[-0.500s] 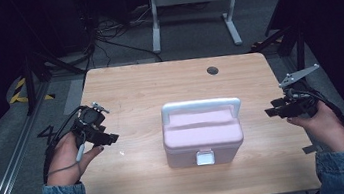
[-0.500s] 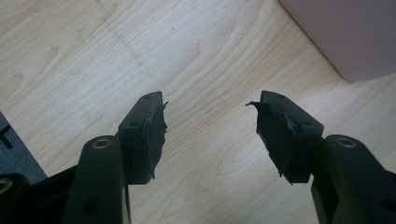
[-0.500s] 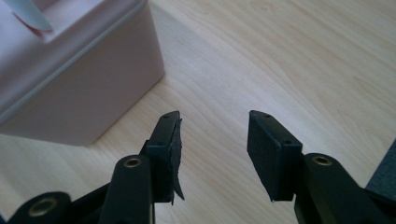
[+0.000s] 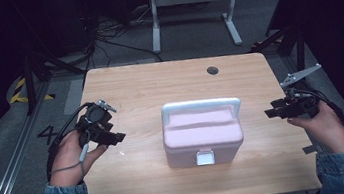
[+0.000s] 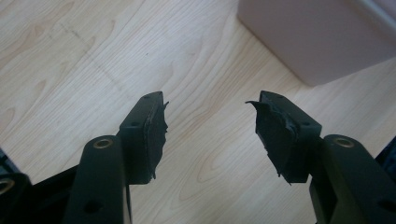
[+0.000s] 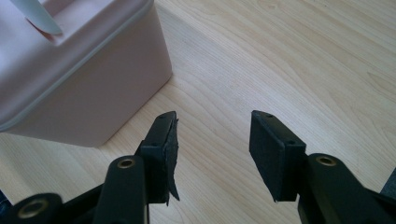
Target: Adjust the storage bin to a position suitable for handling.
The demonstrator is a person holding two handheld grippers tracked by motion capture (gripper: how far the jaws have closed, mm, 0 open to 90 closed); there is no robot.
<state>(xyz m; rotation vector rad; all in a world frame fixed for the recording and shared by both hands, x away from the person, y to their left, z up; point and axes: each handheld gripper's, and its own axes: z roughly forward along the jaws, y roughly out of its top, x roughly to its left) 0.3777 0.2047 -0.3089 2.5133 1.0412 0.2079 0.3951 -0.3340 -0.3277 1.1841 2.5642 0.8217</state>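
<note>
A pink lidded box with a white handle and a white front latch stands in the middle of the wooden table. My left gripper hovers left of the box, open, with only bare wood between its jaws. In the left gripper view the gripper points at the table, with a corner of the box at the upper right. My right gripper is right of the box and open. In the right gripper view its gripper is empty and the box sits at the upper left.
A round cable hole is in the table's far right part. A white metal stand and loose cables lie on the floor beyond the table. Bare wood surrounds the box on all sides.
</note>
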